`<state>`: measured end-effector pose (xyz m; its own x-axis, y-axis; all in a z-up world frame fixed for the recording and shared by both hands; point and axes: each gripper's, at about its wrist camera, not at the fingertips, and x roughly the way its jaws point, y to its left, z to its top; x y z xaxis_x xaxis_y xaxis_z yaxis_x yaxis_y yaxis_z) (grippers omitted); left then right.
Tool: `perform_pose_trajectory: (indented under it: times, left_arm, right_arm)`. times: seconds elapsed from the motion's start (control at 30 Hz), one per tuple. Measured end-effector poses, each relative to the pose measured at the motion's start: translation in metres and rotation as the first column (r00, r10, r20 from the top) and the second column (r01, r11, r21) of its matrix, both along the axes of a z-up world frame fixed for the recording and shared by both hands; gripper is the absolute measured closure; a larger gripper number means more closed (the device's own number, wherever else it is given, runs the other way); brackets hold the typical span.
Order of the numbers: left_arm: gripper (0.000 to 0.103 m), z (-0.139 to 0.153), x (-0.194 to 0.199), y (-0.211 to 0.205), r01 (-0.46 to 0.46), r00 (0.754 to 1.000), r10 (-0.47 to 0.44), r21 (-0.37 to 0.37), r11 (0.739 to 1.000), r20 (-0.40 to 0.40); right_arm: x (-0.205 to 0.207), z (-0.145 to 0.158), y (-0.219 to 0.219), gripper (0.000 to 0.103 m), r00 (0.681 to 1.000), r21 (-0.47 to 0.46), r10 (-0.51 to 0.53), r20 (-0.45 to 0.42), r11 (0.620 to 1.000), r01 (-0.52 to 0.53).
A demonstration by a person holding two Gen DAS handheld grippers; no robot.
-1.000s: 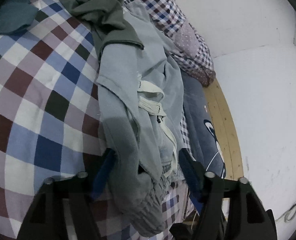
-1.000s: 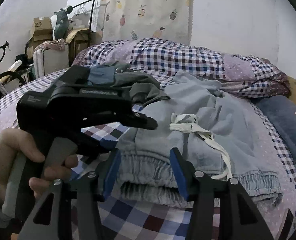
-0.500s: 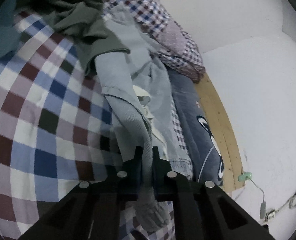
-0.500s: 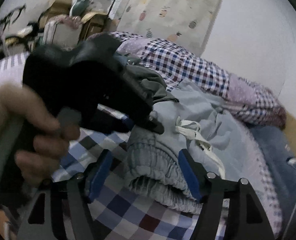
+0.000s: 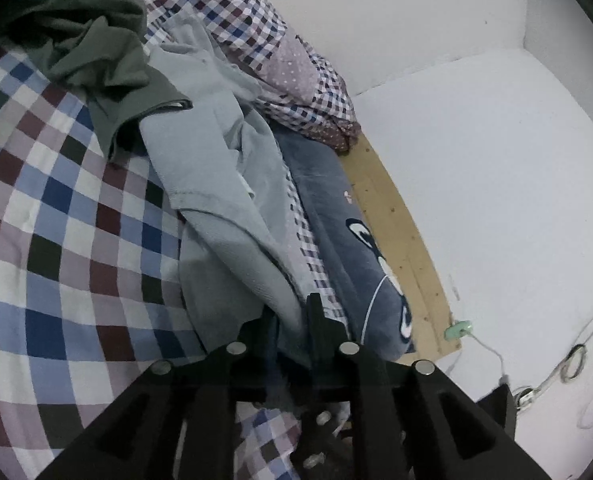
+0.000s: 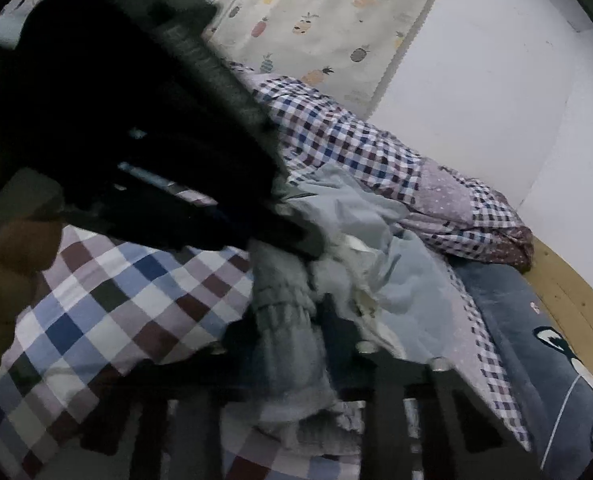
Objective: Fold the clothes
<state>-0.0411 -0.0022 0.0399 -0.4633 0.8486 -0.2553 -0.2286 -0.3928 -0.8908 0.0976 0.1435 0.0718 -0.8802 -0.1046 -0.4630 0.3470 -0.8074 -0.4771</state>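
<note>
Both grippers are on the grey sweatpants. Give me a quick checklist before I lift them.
1. Left gripper has sweatpants cloth between its jaws, though they are opening: ok.
2. Right gripper closing on the waistband: ok.
3. Green shirt clear of the sweatpants: not ok, its hem overlaps them.
4. Drawstring free: cannot tell, blurred.
5. Bedsheet left out of both grips: cannot tell.

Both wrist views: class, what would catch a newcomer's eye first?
The pale blue trousers lie crumpled down the middle of the checked bedspread, their waistband pinched in both claws: the left claw is easing open, the right claw is closing. A pineapple curtain hangs on the wall behind the bed.
</note>
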Motion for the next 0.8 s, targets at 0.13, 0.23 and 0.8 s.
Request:
perform_pose_trajectory:
  times: [0.13,0.23,0.8]
  left_arm:
    - [0.053,-0.006,0.001,-0.003,-0.033,0.999,0.033,0.003,0.999,0.027]
    - [0.045,-0.015,-0.002,-0.010,-0.066,0.995,0.065,0.015,0.998,0.072]
    - [0.033,-0.016,0.007,0.013,-0.071,0.995,0.079,-0.138,0.988,0.054]
  right_arm:
    - [-0.001,0.014,0.023,0.086,0.999,-0.020,-0.053,-0.005,0.998,0.053]
    - [0.001,0.031,0.051,0.088,0.991,-0.036,-0.128,-0.047,0.991,0.127]
    - [0.098,0.126,0.268,0.090,0.783,-0.119,-0.575,-0.237,0.817,0.564]
